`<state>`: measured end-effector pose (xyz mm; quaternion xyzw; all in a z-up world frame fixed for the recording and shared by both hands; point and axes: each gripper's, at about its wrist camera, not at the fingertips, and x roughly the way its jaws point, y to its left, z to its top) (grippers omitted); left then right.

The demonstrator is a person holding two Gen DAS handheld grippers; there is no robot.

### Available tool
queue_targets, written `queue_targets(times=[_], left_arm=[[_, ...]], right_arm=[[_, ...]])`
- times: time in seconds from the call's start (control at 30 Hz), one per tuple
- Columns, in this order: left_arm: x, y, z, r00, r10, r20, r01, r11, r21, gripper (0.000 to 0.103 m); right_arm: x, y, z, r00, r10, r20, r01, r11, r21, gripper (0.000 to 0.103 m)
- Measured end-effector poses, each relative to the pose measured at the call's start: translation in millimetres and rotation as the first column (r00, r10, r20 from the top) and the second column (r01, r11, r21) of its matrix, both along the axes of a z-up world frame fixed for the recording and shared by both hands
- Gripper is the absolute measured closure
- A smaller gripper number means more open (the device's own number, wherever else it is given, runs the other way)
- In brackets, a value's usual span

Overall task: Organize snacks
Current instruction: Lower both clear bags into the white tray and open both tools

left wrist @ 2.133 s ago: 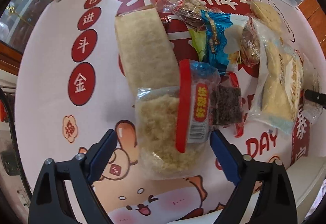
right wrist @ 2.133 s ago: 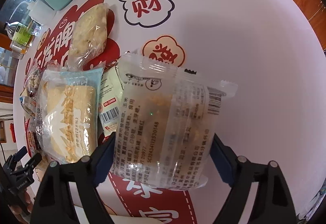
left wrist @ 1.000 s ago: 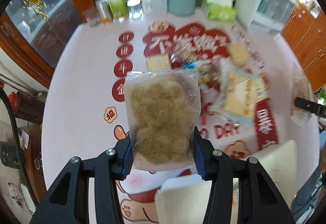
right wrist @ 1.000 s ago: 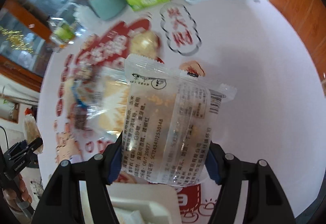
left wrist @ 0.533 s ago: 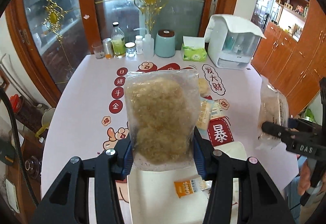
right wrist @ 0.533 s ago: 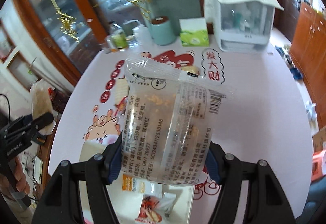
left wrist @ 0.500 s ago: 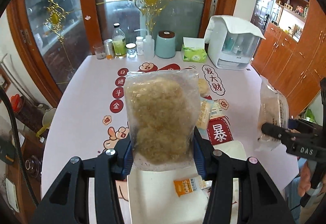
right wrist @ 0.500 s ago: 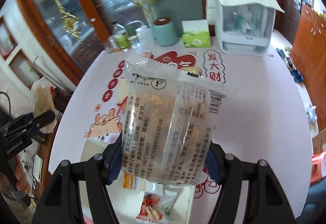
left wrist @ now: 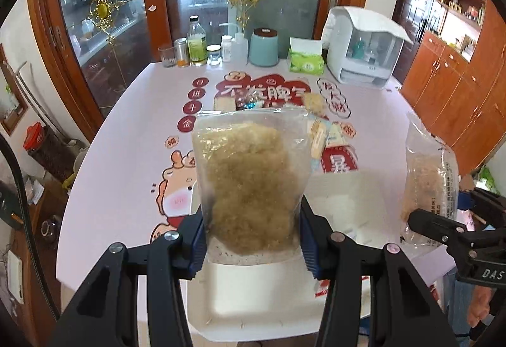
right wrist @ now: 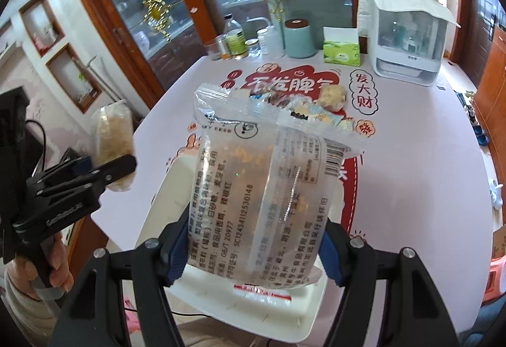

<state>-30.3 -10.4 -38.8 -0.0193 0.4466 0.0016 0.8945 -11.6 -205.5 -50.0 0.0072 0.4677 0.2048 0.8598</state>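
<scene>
My left gripper [left wrist: 251,244] is shut on a clear bag of tan shredded snack [left wrist: 251,179], held upright above a white tray [left wrist: 253,299] at the table's near edge. My right gripper [right wrist: 253,255] is shut on a clear printed snack packet [right wrist: 265,189], also held over the white tray [right wrist: 253,302]. Each gripper shows in the other's view: the right gripper [left wrist: 442,220] with its packet [left wrist: 431,176] at the right, the left gripper [right wrist: 107,167] with its bag [right wrist: 112,138] at the left. A pile of remaining snacks [left wrist: 316,125] lies mid-table.
Bottles, jars, a teal canister [left wrist: 264,48], a green tissue pack [left wrist: 306,61] and a white appliance [left wrist: 363,48] line the table's far edge. A small red-and-white packet [right wrist: 262,288] lies in the tray. A person's hand [right wrist: 50,264] holds the left gripper's handle.
Both grippers picked their packets off the table, lifted them and drew back toward the near edge, so the tray now sits under them. The right packet has rolled slightly.
</scene>
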Motion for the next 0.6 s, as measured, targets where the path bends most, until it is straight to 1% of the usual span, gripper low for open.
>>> queue_targets(times=[0.13, 0.27, 0.43, 0.6], left_arm=[[-8.0, -7.2, -7.3, 1.000, -0.016, -0.010, 0.016, 1.000, 0.020, 0.055], [-14.4, -13.3, -14.7, 0.999, -0.031, -0.026, 0.032, 0.999, 0.021, 0.055], [-14.7, -16.9, -23.6, 0.998, -0.038, -0.054, 0.039, 0.999, 0.012, 0.055], [-12.1, -18.3, -32.9, 0.996, -0.037, -0.085, 0.038, 0.999, 0.019, 0.053]], right_arm=[[-12.1, 2.5, -7.6, 1.000, 0.004, -0.015, -0.005, 1.000, -0.021, 0.034], [-16.6, 4.0, -13.3, 1.000, -0.001, -0.028, 0.001, 0.999, -0.033, 0.034], [-18.6, 9.9, -17.8, 1.000, -0.005, -0.029, 0.004, 0.998, -0.060, 0.034], [-15.3, 18.4, -24.5, 0.999, -0.008, -0.033, 0.005, 0.996, -0.088, 0.032]])
